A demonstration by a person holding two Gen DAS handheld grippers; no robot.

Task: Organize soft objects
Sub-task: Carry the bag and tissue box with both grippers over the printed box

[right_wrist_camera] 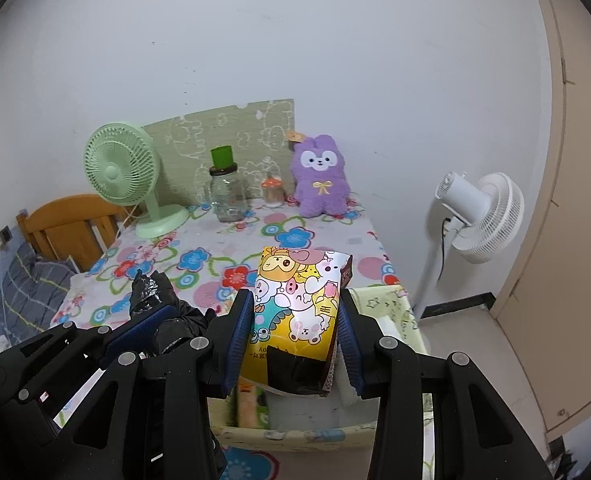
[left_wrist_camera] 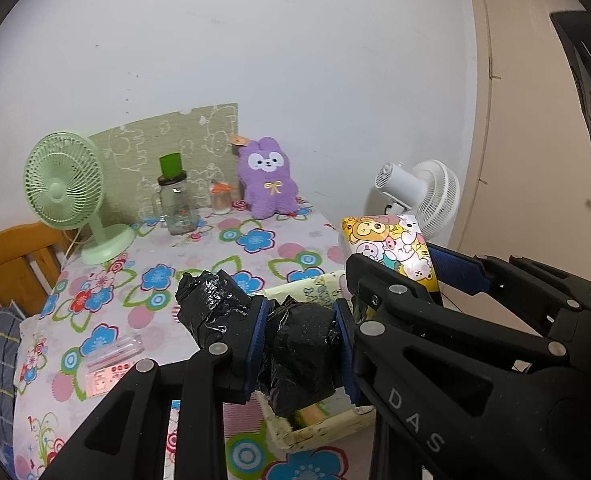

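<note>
While both grippers hang over the near end of the table (right_wrist_camera: 335, 236), each has a soft thing clamped between its blue pads. The left gripper (left_wrist_camera: 301, 344) is closed on a crumpled black bag (left_wrist_camera: 299, 356), which bulges out past the left pad toward the tablecloth. The right gripper (right_wrist_camera: 295, 332) squeezes a cartoon pack (right_wrist_camera: 295, 304), upright, its top above the fingertips; its sides dent slightly under the pads. Both loads sit above a cream box (right_wrist_camera: 295, 434) that stands at the near right corner of the table, its front wall just below the pack and its right wall close to the table edge. Inside the box a green-and-yellow packet (right_wrist_camera: 251, 404) lies at the left, and the rest of the floor is pale and bare as far as it shows. The two grippers are just beside each other, the left one's outer finger near the pack. Beyond the box the flowered cloth runs open to the back row: a green fan (right_wrist_camera: 121, 172) at the left, a jar (right_wrist_camera: 227, 196) with a green cap, a small bottle (right_wrist_camera: 273, 190), and a purple plush (right_wrist_camera: 321, 176) against the wall. A flat pink packet (left_wrist_camera: 111, 372) lies near the left edge. Past the right edge a white fan (right_wrist_camera: 479, 216) stands on the floor, and a wooden chair (right_wrist_camera: 71, 228) stands at the table's left.
</note>
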